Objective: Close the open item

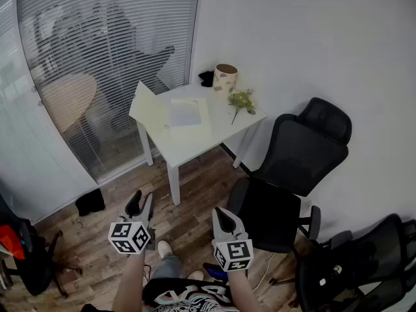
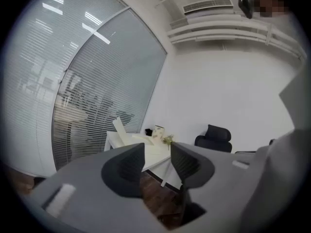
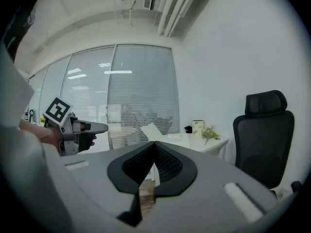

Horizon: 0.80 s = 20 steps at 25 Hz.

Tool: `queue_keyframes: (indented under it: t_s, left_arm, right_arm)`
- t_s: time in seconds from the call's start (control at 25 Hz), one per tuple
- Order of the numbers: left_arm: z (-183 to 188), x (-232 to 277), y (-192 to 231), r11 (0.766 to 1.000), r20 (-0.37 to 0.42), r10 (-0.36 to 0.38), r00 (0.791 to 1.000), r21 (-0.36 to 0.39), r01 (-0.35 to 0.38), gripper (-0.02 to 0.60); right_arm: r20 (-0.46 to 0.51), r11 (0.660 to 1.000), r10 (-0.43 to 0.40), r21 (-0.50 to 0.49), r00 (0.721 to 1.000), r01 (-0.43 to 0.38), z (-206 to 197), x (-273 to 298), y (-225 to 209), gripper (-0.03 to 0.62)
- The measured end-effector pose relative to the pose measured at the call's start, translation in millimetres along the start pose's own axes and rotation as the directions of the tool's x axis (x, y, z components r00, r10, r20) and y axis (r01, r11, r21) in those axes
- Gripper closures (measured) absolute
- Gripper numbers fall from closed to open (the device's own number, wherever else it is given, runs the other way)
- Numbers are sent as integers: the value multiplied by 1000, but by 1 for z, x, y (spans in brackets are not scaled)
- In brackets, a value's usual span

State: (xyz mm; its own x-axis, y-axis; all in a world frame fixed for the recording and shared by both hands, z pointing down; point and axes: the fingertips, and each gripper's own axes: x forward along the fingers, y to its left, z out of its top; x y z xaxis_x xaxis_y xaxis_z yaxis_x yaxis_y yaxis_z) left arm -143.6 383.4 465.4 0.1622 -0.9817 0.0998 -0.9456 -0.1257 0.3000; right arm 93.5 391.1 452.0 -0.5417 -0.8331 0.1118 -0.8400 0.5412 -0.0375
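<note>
Head view: both grippers hanging well short of the open folder

Head view is showing the left gripper [image 1: 141,207] and the right gripper [image 1: 225,220] hovering side by side over the wood-plank floor [image 1: 195,194], both well apart from the small white table [image 1: 188,149]. The cream folder [image 1: 162,119] is lying flat near the table's left edge, its stiff flap tilting up over that edge and a white sheet [image 1: 185,112] resting on the open half. At the table's far corner a speckled round cup [image 1: 225,78] is standing beside a small black item [image 1: 207,78], and a green sprig [image 1: 241,101] is lying near the right edge. A black high-backed chair [image 1: 296,155] is sitting just beside the table. Left gripper view is showing its dark ribbed pads [image 2: 129,166] standing moderately apart with nothing between them; right gripper view is showing its jaws meeting at the tips, empty
</note>
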Motion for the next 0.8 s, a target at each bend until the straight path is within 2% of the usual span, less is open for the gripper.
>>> queue_keyframes:
  t_s: [0.28, 0.4, 0.52, 0.6, 0.8]
  left_arm:
    - [-5, -13, -3, 993, -21, 55, 998, 109, -53, 379]
    - [-4, -19, -1, 995, 5, 73, 997, 72, -73, 379]
    - [-1, -21, -1, 995, 31, 85, 996, 39, -87, 394]
    - [0, -16, -1, 995, 28, 88, 996, 38, -89, 394]
    - [-2, 5, 7, 993, 19, 114, 993, 28, -115, 394]
  right_arm:
    - [18, 1000, -7, -4, 1000, 7, 5, -13, -5, 594]
    - [22, 1000, -8, -6, 1000, 8, 5, -17, -9, 594]
    - [38, 999, -43, -8, 998, 43, 8, -17, -22, 594]
    - [44, 998, -61, -11, 997, 61, 10, -14, -31, 594]
    - [40, 999, -40, -11, 998, 41, 7, 5, -42, 594]
